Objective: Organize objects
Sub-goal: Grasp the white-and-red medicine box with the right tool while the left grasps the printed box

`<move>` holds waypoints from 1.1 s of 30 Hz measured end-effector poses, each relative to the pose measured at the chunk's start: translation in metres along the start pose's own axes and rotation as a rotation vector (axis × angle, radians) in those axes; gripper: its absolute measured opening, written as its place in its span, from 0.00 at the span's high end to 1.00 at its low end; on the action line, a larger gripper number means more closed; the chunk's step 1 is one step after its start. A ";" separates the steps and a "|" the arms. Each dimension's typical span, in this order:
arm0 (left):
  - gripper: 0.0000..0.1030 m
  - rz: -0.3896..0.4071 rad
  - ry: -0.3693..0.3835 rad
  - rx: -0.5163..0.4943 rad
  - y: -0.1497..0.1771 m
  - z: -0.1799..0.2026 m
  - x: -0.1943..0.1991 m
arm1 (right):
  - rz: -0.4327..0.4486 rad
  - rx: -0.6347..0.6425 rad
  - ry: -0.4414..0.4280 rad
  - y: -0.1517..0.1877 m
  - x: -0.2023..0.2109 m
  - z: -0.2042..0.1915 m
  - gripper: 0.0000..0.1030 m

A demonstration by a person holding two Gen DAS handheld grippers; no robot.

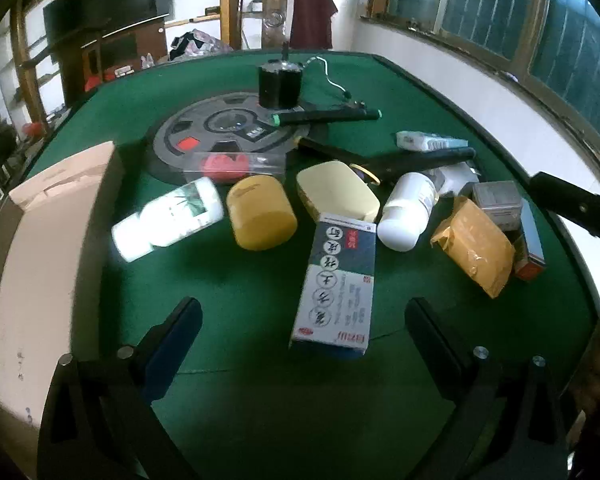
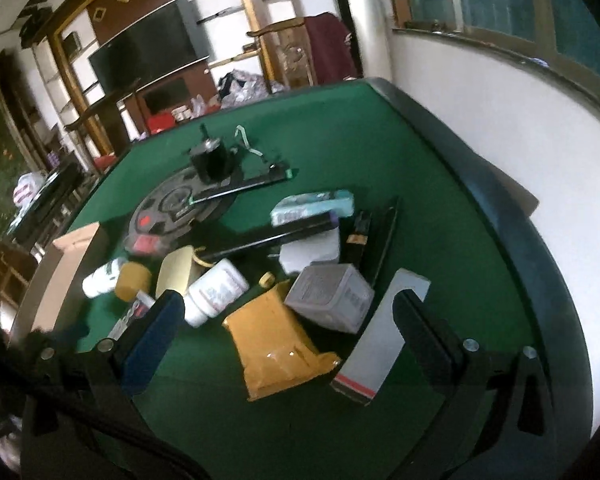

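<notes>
A heap of small items lies on the green table [image 1: 240,280]. My left gripper [image 1: 304,332] hangs open above the near end of a blue-and-white medicine box [image 1: 338,280]. Behind it sit a yellow jar [image 1: 260,216], a cream case [image 1: 336,192], a white bottle with a leaf label [image 1: 168,216] and a second white bottle [image 1: 408,212]. My right gripper [image 2: 284,332] is open over a mustard-yellow packet [image 2: 276,344], with a grey box [image 2: 332,296] just beyond and a white box with a red stripe [image 2: 380,344] by its right finger. Neither gripper holds anything.
An open pale cardboard box [image 1: 48,248] stands at the table's left edge. Farther back are a round grey disc [image 1: 220,136], a black cylinder [image 1: 280,84], a black rod with green ends [image 1: 324,116] and long dark tools. A white wall and windows run along the right.
</notes>
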State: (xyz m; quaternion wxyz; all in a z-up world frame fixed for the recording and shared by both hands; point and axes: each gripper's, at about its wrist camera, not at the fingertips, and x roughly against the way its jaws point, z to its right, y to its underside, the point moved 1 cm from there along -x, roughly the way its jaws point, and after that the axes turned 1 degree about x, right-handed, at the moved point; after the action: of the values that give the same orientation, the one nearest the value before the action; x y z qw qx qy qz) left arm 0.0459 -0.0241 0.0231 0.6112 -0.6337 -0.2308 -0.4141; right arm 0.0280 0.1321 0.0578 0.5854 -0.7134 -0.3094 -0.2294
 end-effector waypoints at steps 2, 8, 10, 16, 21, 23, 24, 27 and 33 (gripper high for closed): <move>0.13 -0.014 0.021 -0.002 -0.002 0.002 -0.003 | 0.002 0.013 0.005 0.002 0.002 0.001 0.00; 0.34 -0.030 -0.005 -0.054 -0.017 0.010 -0.016 | -0.017 -0.015 -0.005 0.003 0.004 0.013 0.00; 0.37 -0.054 -0.023 -0.058 -0.017 0.012 -0.024 | -0.024 -0.030 -0.011 0.004 0.005 0.018 0.00; 0.36 -0.066 -0.063 -0.060 -0.016 0.018 -0.033 | -0.042 -0.021 -0.008 0.002 0.007 0.029 0.00; 0.37 -0.052 -0.071 -0.043 -0.019 0.017 -0.037 | -0.070 -0.029 0.006 0.001 0.006 0.044 0.00; 0.60 -0.031 -0.072 -0.029 -0.018 0.014 -0.034 | -0.086 -0.047 0.015 0.002 0.005 0.052 0.00; 0.72 -0.024 -0.042 -0.014 -0.019 0.010 -0.030 | -0.093 -0.058 0.020 0.003 0.005 0.056 0.00; 0.72 -0.021 0.032 0.063 -0.017 -0.003 -0.021 | -0.115 -0.095 0.049 0.005 0.003 0.066 0.00; 0.72 0.034 0.116 0.136 -0.006 -0.020 0.017 | -0.153 -0.115 0.117 0.006 -0.009 0.065 0.16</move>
State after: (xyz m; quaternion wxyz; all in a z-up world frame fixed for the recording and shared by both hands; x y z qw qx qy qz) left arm 0.0456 -0.0464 0.0383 0.6722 -0.5696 -0.2119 -0.4229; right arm 0.0233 0.1936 0.0337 0.5411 -0.7055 -0.3147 -0.3323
